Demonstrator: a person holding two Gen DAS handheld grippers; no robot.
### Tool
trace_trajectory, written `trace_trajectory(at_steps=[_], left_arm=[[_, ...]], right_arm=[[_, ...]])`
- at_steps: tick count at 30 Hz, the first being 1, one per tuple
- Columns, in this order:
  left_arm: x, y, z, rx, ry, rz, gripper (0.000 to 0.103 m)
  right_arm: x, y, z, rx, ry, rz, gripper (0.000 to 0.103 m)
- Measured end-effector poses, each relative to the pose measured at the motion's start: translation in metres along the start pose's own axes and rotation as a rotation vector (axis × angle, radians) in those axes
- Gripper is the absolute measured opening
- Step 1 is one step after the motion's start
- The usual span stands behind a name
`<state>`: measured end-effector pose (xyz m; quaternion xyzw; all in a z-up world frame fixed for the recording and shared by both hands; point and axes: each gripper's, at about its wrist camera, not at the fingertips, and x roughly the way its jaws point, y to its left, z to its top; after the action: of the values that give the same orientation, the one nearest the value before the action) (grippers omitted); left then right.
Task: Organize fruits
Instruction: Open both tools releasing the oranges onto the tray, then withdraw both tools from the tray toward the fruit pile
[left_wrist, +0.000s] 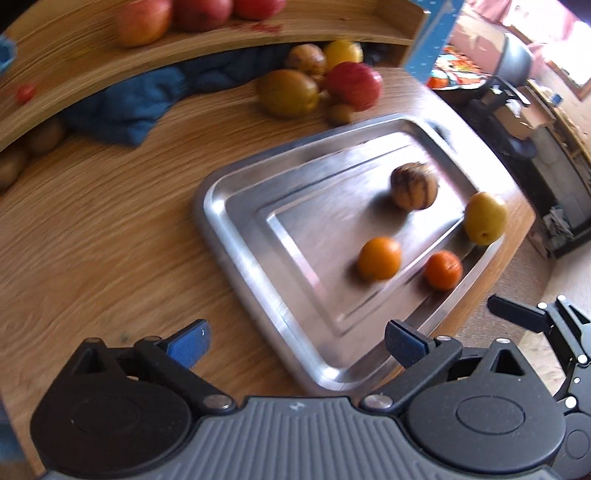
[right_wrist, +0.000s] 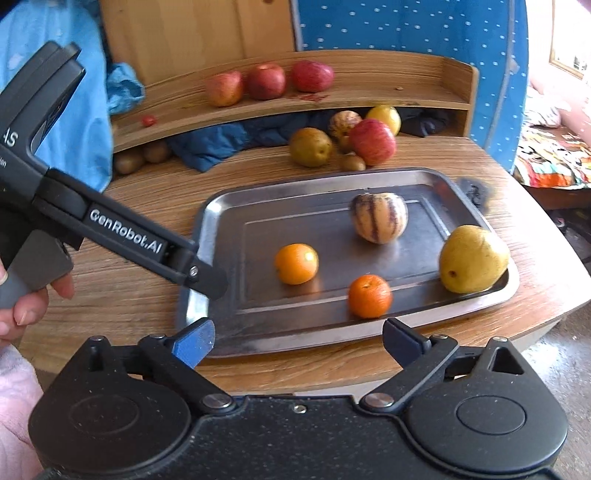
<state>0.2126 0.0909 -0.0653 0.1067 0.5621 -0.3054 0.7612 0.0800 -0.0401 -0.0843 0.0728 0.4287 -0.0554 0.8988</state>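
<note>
A: Where's the fruit?
B: On the tray (right_wrist: 229, 206), just ahead of the right tongs (right_wrist: 299, 341); the nearest orange (right_wrist: 369, 296) sits near their right tip.
A: Tongs?
B: Both pairs wide, empty; left tongs (left_wrist: 295, 343) over the tray's near corner.

Daylight enters from your far right; the window (right_wrist: 569, 48) is blown out white. Your left wrist view is motion-smeared throughout, fruit edges soft. Right wrist view is sharper. Glare streaks the metal tray (left_wrist: 236, 206), and fruit shadows fall leftward. Fisheye bends the shelf (right_wrist: 369, 99) and the surface (left_wrist: 92, 229) edges.
</note>
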Motion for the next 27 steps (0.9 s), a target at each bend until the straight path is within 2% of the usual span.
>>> trace_trajectory(at_steps=[8,14,20,27], left_arm=[[-0.02,0.026,-0.029,-0.133,0.022,0.109,0.102],[-0.041,0.034,-0.04,-0.221,-0.011,0.182,0.102],[-0.054,0.036,-0.045,-0.276,-0.048,0.197,0.102],[-0.055,0.036,-0.033,-0.296,-0.075,0.198,0.102]], right_arm=[[-0.013,0.017,-0.01,-0.024,-0.041,0.07,0.102],[-0.024,0.02,-0.017,-0.021,-0.1,0.099,0.102],[-0.032,0.013,-0.008,-0.02,-0.152,0.082,0.102],[-0.033,0.006,0.009,-0.036,-0.203,0.042,0.102]])
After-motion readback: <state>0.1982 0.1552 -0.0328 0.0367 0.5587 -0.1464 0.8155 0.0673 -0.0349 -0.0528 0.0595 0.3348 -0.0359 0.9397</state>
